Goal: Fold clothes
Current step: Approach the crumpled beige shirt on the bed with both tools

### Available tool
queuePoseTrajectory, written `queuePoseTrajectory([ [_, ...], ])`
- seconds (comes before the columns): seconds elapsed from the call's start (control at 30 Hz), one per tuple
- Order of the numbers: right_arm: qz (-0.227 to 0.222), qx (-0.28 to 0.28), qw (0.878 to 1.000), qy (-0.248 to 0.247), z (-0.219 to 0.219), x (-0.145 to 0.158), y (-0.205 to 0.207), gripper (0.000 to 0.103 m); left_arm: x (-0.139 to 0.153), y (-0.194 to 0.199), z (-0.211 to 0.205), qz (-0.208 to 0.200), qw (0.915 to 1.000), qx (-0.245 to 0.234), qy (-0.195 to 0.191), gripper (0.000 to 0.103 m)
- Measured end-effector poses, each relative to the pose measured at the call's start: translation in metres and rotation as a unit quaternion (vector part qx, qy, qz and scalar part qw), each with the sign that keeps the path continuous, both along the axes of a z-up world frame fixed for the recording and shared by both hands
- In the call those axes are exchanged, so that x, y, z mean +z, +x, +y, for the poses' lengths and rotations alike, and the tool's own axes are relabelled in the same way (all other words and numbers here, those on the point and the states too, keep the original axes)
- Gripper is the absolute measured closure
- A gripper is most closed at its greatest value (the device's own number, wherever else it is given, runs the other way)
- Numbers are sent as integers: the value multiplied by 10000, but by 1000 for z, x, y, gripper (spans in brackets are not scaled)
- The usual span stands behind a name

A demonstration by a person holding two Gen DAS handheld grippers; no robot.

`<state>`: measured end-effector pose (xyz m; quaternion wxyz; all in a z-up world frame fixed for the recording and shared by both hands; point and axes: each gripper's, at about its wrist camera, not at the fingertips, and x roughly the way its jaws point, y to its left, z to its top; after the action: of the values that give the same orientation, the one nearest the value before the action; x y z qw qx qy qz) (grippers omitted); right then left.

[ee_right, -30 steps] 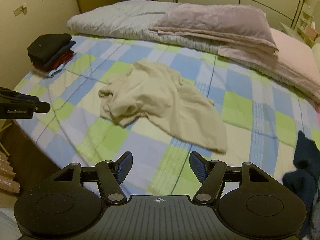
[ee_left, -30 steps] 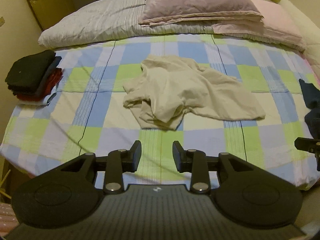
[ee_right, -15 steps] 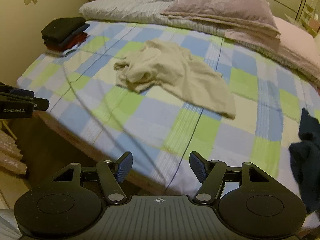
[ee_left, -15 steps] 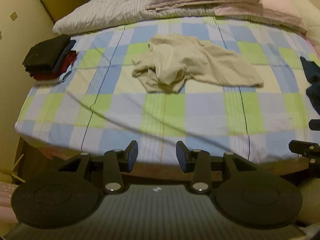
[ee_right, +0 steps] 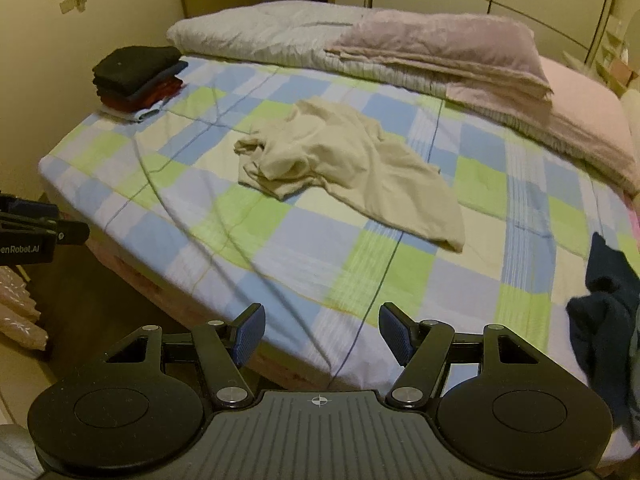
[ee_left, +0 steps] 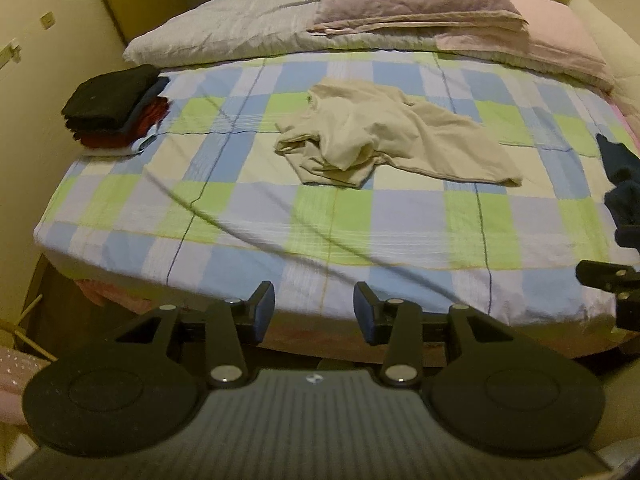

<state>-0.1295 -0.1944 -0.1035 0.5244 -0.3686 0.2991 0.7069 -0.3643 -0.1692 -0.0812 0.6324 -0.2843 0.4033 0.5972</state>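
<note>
The fingers (ee_left: 262,307) of the left gripper (ee_left: 314,307) stand apart with nothing between them; its jaws have just been opening. The right gripper (ee_right: 319,334) has its blue pads (ee_right: 394,333) spread wider, and also they grasp nothing. Both grippers hang over the near edge of the bed (ee_left: 120,248), not touching the sheet.

The cream shirt (ee_left: 384,140) lies crumpled near the middle of the checked sheet, well apart from both grippers. Its left part is bunched in folds, and its right part lies flatter and reaches toward the right side of the bed. In the right wrist view the same shirt (ee_right: 344,164) lies beyond the pads, a little to the left.

A stack of folded clothes (ee_left: 116,106), black on top and red below, sits at the far left corner of the bed. A dark blue garment (ee_right: 608,320) lies at the right edge. Behind the shirt, a mauve blanket (ee_left: 416,4) rests folded on a striped quilt (ee_left: 224,28).
</note>
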Motion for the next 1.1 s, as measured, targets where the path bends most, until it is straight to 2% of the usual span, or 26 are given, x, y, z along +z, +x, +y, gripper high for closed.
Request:
queuePoseTrajectory([
  [0.27, -41, 151, 9998, 90, 15, 3, -12, 37, 0, -18, 8, -128, 9997, 214, 50, 63],
  [0.53, 21, 21, 9998, 185, 42, 2, -12, 37, -7, -35, 45, -218, 9993, 307, 38, 63],
  [0.87, -31, -597, 9982, 25, 109, -24, -16, 37, -33, -81, 136, -424, 9991, -8, -70, 62],
  [1.1, -362, -1000, 9942, -124, 175, -42, -52, 37, -48, -129, 221, -559, 9974, -400, -226, 62],
])
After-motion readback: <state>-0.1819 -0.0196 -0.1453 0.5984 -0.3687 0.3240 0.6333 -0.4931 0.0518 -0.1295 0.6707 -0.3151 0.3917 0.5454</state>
